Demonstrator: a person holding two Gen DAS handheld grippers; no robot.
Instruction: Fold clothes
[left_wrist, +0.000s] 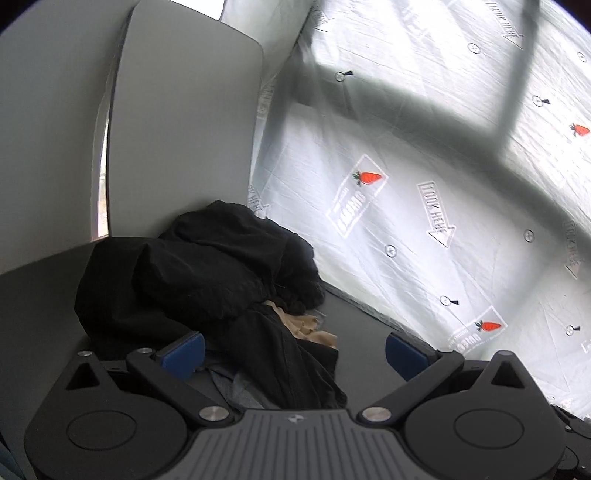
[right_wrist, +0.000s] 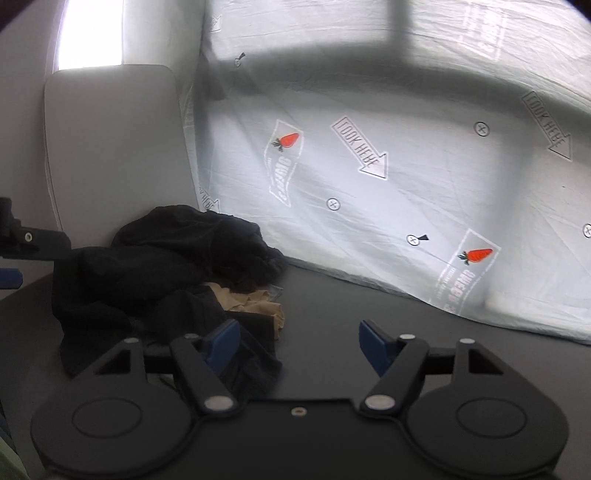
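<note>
At the far left of the right wrist view, a black part of the left gripper juts in beside the clothes. In its own view the left gripper points down at a slant over the dark table, its blue pads spread wide with nothing pinched; a fold of black cloth lies under the gap between them. The pile of black clothes sits heaped on the table against the pale upright panel, with a tan garment poking out from its near right edge. Further right, the right gripper also tilts downward over the table, jaws apart and empty, its left pad above the edge of the pile and its right pad over bare table. Behind and to the right hangs a white printed sheet with carrot pictures and "LOOK HERE" arrows.
</note>
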